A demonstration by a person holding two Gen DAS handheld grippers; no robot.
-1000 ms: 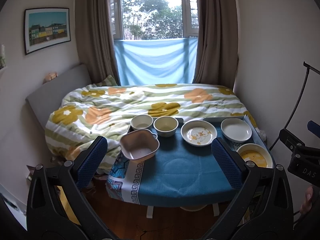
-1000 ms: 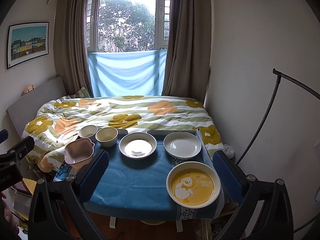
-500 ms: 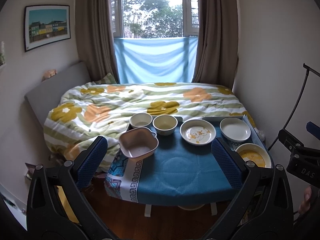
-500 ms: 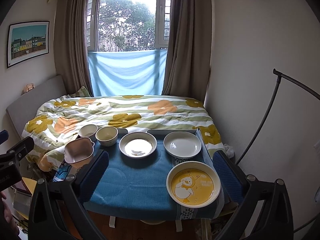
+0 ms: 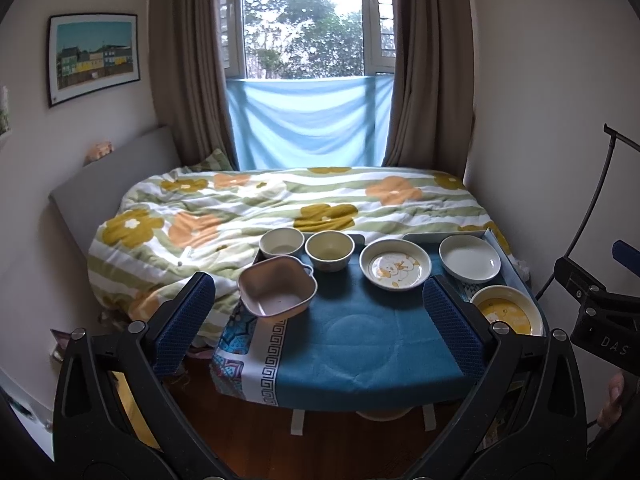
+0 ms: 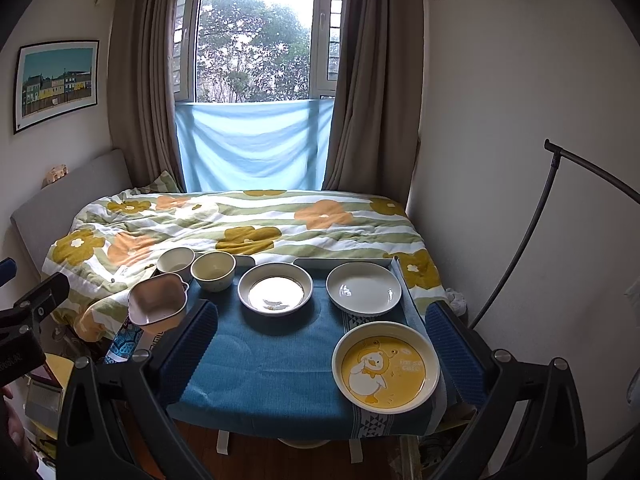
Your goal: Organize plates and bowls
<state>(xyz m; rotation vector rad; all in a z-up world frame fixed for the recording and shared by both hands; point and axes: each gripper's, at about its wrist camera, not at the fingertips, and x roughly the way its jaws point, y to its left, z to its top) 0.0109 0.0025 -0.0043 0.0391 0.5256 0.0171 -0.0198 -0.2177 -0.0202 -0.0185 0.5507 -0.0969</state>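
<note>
both grippers hang in the air short of the table (image 5: 360, 352), well apart from all dishes. left gripper (image 5: 318, 304) has its jaws spread wide, nothing between the blue pads. right gripper (image 6: 322, 334) is spread wide too, holding nothing.

table has a blue cloth and sits against the foot of a bed with a flowered quilt (image 5: 280, 208). pink bowl (image 5: 277, 287), squarish with handles, sits at the near left corner and hangs over the edge a bit. behind it a white bowl (image 5: 281, 241) and a cream bowl (image 5: 329, 249) stand side by side at the far edge, just beside each other. right of them is a duck plate (image 5: 395, 264), pale, with small duck prints. farther right a white plate (image 5: 469, 258) sits at the far right corner. yellow plate (image 6: 385, 367) with a big duck sits at the near right corner, close to the right gripper's right pad.

window (image 6: 254, 40) with brown curtains is behind the bed, a framed picture (image 5: 94, 58) on the left wall.
</note>
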